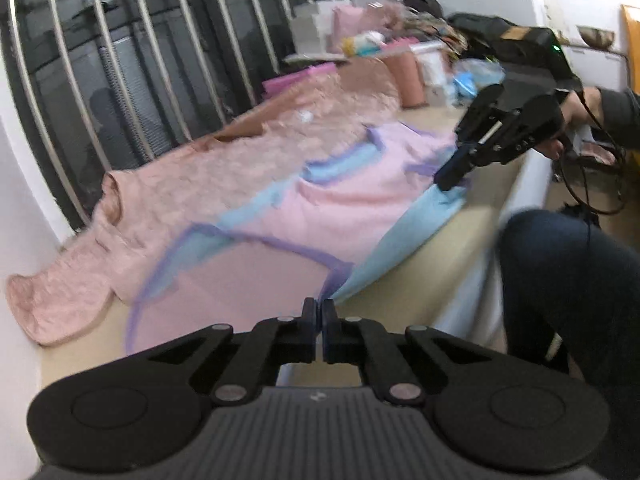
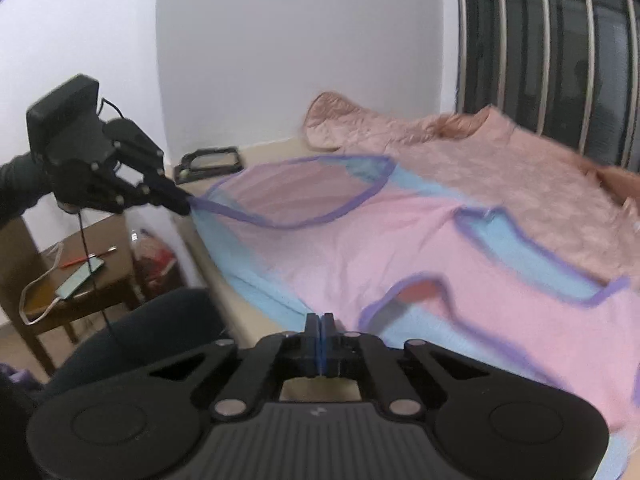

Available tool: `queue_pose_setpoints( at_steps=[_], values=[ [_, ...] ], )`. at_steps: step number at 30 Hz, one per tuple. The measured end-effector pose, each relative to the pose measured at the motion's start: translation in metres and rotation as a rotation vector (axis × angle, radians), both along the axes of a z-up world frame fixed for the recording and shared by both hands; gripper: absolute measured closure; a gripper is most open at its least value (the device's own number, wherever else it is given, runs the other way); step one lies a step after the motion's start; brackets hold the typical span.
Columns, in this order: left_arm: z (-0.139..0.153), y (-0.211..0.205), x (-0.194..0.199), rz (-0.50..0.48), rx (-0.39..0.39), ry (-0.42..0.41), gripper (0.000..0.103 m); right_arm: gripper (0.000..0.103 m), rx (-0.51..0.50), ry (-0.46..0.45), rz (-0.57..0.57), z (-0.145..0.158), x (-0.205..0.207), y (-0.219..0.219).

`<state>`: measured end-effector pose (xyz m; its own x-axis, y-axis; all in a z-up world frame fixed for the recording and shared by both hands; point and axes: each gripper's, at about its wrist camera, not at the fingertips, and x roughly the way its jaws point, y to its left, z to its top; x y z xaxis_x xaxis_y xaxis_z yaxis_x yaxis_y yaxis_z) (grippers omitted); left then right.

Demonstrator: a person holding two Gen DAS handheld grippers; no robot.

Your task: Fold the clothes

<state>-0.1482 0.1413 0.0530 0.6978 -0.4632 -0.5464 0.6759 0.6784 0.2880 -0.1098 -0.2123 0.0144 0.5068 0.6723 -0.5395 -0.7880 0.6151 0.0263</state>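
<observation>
Mid-fold on the pink, blue-backed, purple-trimmed cloth garment point(image 2: 400, 248). Left gripper point(image 1: 319, 312) and right gripper point(image 2: 321, 330) both pinching its near edge. Probably needs an even carry-over next.

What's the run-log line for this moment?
left gripper: shut on pink garment hem | right gripper: shut on blue edge | garment on bed

The pink garment point(image 1: 340, 204) is soft matt cloth with purple trim and pale blue panels, smooth looking. The peach blanket point(image 1: 224, 168) under it is plush and quilted with a slight sheen. Both hand-held grippers, left point(image 1: 319, 314) and right point(image 2: 319, 330), are matt black plastic with dull metal pins. Window bars point(image 1: 132, 40) look like glossy metal, and the side table point(image 2: 100, 280) is dark wood.
</observation>
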Motion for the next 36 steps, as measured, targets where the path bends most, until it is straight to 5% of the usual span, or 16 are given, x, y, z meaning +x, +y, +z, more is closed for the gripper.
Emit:
queue_pose_setpoints(
  at_steps=[6,8,9,12,15,20,23,25,26,27,29,34,36],
  values=[
    [0.013,-0.007,0.097,0.121,-0.017,0.108,0.097,0.101,-0.037,-0.086,-0.093,0.036,0.067,0.000],
    [0.007,-0.008,0.122,0.184,-0.025,0.127,0.085,0.095,-0.072,-0.105,-0.142,0.042,0.092,0.004],
    [0.005,-0.005,0.125,0.209,-0.028,0.140,0.082,0.085,-0.089,-0.115,-0.171,0.043,0.097,0.003],
    [0.007,0.020,0.100,0.276,-0.095,0.173,0.064,0.078,-0.097,-0.129,-0.205,0.051,0.082,-0.012],
    [0.002,0.035,0.070,0.233,-0.146,0.190,0.045,0.062,-0.001,-0.027,-0.110,0.048,0.044,-0.050],
    [-0.023,0.021,0.069,0.275,-0.079,0.236,0.045,0.062,0.028,0.120,-0.116,0.013,0.042,-0.048],
    [-0.026,0.025,0.068,0.289,-0.118,0.238,0.045,0.067,0.033,0.143,-0.063,-0.002,0.048,-0.033],
    [-0.027,0.029,0.066,0.291,-0.129,0.243,0.053,0.076,0.024,0.153,-0.047,-0.008,0.052,-0.028],
    [-0.027,0.030,0.067,0.287,-0.133,0.247,0.062,0.097,0.019,0.150,-0.042,-0.009,0.054,-0.027],
    [-0.026,0.032,0.067,0.282,-0.137,0.251,0.066,0.101,0.015,0.147,-0.038,-0.010,0.056,-0.027],
    [-0.026,0.034,0.068,0.280,-0.133,0.253,0.079,0.101,0.021,0.114,-0.031,0.000,0.056,-0.026],
    [-0.024,0.040,0.078,0.325,-0.148,0.269,0.078,0.099,-0.002,0.084,-0.076,0.022,0.091,-0.032],
    [-0.021,0.041,0.075,0.348,-0.148,0.252,0.073,0.067,-0.065,0.092,-0.119,0.020,0.109,-0.031]
  ],
)
